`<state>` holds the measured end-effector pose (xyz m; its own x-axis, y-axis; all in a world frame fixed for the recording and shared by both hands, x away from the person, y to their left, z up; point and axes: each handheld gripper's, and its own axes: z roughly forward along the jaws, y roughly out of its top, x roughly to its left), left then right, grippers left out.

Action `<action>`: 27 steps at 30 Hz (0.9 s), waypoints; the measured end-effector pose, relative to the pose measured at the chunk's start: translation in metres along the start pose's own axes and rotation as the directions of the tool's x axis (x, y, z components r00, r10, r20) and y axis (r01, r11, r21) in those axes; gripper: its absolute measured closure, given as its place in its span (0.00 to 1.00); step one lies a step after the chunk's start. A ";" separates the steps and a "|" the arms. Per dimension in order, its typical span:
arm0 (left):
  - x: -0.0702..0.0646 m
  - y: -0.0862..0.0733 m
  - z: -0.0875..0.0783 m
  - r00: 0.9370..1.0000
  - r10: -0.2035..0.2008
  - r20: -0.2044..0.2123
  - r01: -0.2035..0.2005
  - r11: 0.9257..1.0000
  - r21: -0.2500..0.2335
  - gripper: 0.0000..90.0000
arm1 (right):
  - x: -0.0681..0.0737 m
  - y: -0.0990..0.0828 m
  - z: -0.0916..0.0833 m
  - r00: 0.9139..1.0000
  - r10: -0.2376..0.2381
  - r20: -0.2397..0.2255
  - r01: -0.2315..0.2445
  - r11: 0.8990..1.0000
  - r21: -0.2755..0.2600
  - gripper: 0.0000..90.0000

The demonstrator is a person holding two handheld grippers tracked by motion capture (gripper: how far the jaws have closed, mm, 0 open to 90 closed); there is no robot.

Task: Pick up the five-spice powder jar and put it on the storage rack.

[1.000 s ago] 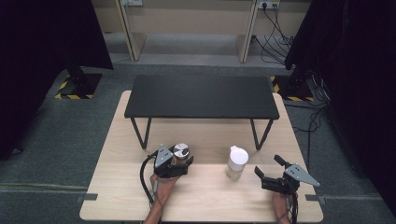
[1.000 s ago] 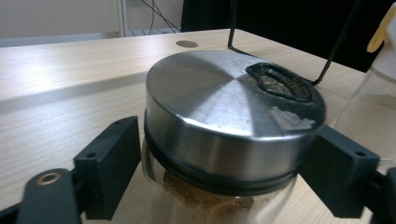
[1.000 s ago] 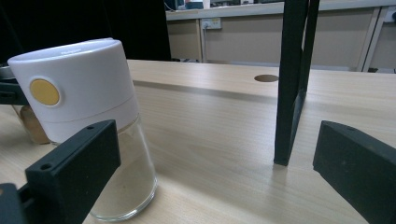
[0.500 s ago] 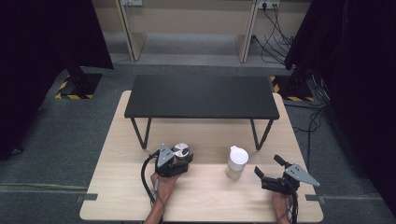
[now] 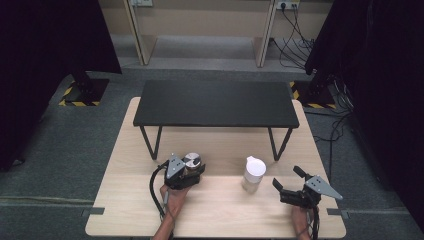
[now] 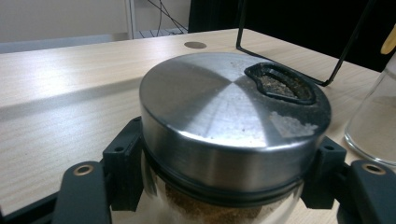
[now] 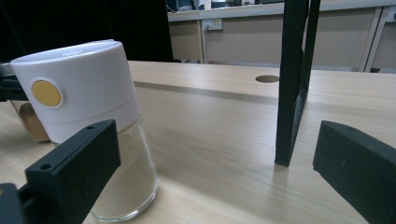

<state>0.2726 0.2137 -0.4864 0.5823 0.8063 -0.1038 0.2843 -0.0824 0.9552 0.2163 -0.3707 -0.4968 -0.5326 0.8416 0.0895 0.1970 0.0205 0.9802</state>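
Now, from biggest to smallest:

Wooden table (image 5: 125,200): a low black shelf is stood on it, and two jars and both grippers are seen on the near half.

Black shelf (image 5: 215,102): it is raised on thin metal legs at the far side of the table; one leg (image 7: 292,84) is seen close in the right gripper view.

White-lidded jar (image 5: 253,174): it is stood upright between the two grippers, with pale powder inside and a yellow dot (image 7: 46,93) on its lid.

Right gripper (image 5: 291,184): its jaws are spread wide apart with nothing between them, and it is kept just beside the white-lidded jar, not touching it.

Left gripper (image 5: 192,172): its jaws have just been closing, and they are now pressed on the sides of the steel-lidded jar.

Steel-lidded jar (image 6: 233,121): it is held by the left gripper near the front of the shelf, with brown powder inside and a dark opening (image 6: 282,84) in its shiny lid.
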 end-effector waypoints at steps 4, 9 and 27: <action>0.003 0.007 -0.004 1.000 0.004 0.008 -0.004 1.000 0.005 0.34 | 0.000 0.000 0.000 1.000 0.000 0.002 0.000 1.000 0.001 0.01; 0.006 0.015 -0.011 1.000 0.011 0.025 -0.012 1.000 0.015 0.34 | 0.001 0.000 0.000 1.000 0.000 0.004 0.000 1.000 0.001 0.01; 0.026 0.055 -0.037 0.994 -0.013 0.108 0.011 1.000 0.022 0.35 | 0.001 0.000 0.000 1.000 0.002 0.006 -0.002 1.000 0.000 0.01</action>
<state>0.2748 0.2517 -0.4261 0.6573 0.7395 -0.1454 0.3070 -0.0866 0.9478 0.2154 -0.3701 -0.4965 -0.5272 0.8449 0.0906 0.1985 0.0189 0.9799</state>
